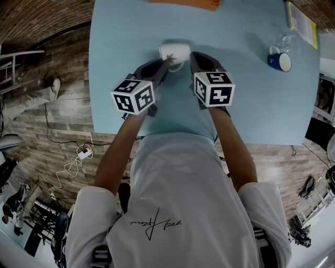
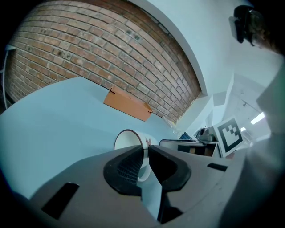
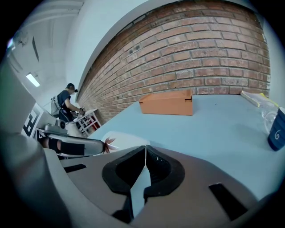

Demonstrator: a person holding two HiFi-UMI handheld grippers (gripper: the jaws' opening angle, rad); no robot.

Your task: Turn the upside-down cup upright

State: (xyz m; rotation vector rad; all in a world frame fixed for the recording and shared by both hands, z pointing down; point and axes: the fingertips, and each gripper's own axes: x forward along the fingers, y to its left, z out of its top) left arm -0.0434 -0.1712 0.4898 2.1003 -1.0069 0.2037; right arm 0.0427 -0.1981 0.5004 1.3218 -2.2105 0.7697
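Lying on its side near the orange box point(image 1: 183, 3), the white cup point(image 1: 174, 52) seems hard, smooth and breakable, so the left gripper point(image 2: 146, 153) pinches its handle point(image 2: 144, 172), while the right gripper point(image 3: 145, 153) is closed and empty.

Person viewed from above: white short-sleeved T-shirt point(image 1: 178, 183) bearing a small black script mark. The dark grey left gripper point(image 2: 146, 146) and right gripper point(image 3: 145, 147) have black ribbed jaw pads; each carries a white cube with black square markers point(image 1: 133, 96).
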